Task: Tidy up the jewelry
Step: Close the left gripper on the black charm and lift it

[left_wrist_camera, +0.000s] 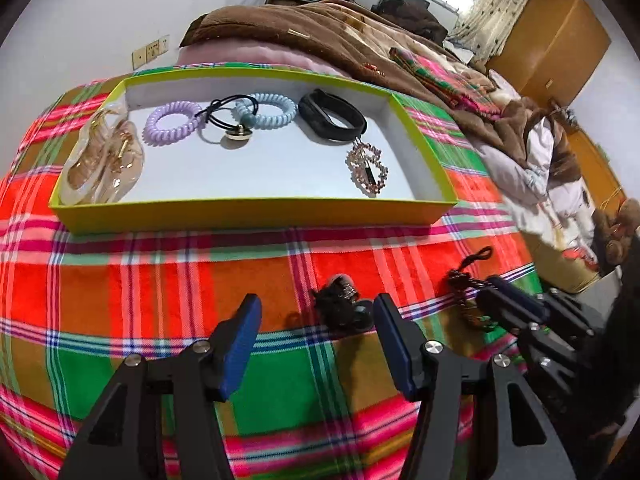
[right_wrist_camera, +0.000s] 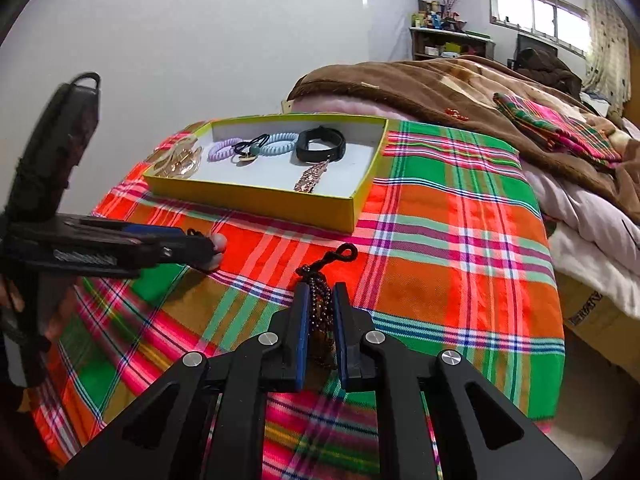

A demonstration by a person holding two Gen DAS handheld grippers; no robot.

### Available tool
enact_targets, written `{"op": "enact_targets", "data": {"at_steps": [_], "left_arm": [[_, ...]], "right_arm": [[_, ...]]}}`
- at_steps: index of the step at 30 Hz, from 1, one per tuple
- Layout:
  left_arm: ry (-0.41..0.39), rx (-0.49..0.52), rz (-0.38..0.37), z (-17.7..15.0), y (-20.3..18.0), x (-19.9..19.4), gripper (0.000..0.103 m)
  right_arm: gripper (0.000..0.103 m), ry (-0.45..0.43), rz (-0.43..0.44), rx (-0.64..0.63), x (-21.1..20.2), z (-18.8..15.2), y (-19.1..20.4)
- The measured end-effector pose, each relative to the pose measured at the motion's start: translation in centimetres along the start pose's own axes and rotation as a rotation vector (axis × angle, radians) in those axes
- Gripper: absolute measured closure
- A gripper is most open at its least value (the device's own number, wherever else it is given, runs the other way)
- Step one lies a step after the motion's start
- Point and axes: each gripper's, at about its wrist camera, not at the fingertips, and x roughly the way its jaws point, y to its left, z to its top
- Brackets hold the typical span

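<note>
A shallow yellow-green box (left_wrist_camera: 256, 211) (right_wrist_camera: 256, 199) lies on the plaid cloth. It holds a lilac coil tie (left_wrist_camera: 170, 123), a blue coil tie (left_wrist_camera: 276, 109), a black band (left_wrist_camera: 332, 117), a rhinestone ornament (left_wrist_camera: 368, 168) and a clear bag of gold pieces (left_wrist_camera: 104, 164). My right gripper (right_wrist_camera: 321, 292) (left_wrist_camera: 500, 294) is shut on a dark beaded bracelet (right_wrist_camera: 320, 304) (left_wrist_camera: 460, 280) whose black loop trails forward on the cloth. My left gripper (left_wrist_camera: 316, 308) (right_wrist_camera: 210, 250) stands open low over the cloth. A small dark hair tie with beads (left_wrist_camera: 340, 306) lies near its right fingertip, not pressed.
The plaid cloth (right_wrist_camera: 460, 240) covers a bed or table. A brown blanket (left_wrist_camera: 320, 28) and rumpled bedding (left_wrist_camera: 520, 168) lie behind and to the right. A folded plaid cloth (right_wrist_camera: 560, 128) rests on the blanket. A person's hand (right_wrist_camera: 16, 296) holds the left gripper.
</note>
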Motion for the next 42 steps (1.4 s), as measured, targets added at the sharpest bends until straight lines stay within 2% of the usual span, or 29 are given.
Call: {"op": "enact_targets", "data": {"at_steps": [4,7,12,16,18,29,35,42], "left_arm": [[-0.004,0.022,0.030,-0.1,-0.7,0.2,0.043],[-0.003,0.031,0.024,-0.1,-1.0,0.2,0.045],[-0.005,0.041,0.017,0.0,-1.6,0.4,0.068],[-0.012,0.028,0.015,-0.1,-1.4,0.3,0.070],[-0.010,0.018,0.002,0.0,-1.2,0.3,0.075],[-0.029,-0.089,-0.110,-0.1,1.4,-0.7,0.077],[-0.055,-0.100,-0.102,0.2,2.3,-1.9,0.084],[-0.058,-0.094,-0.092,0.2,2.4,-2.2,0.086]], "right_arm": [[0.091,-0.012,0.010,0.022,-0.2,-0.1,-0.4],[0.091,-0.017,0.015,0.027,-0.4,-0.1,-0.5],[0.091,-0.018,0.018,0.017,-0.4,-0.3,-0.2],[0.091,-0.020,0.016,0.018,-0.4,-0.3,-0.2],[0.091,-0.021,0.015,0.018,-0.4,-0.3,-0.2],[0.091,-0.028,0.009,0.022,-0.6,-0.4,-0.1],[0.091,-0.038,0.012,0.027,-0.8,-0.2,0.2],[0.091,-0.048,0.009,0.026,-1.2,0.2,0.7]]}}
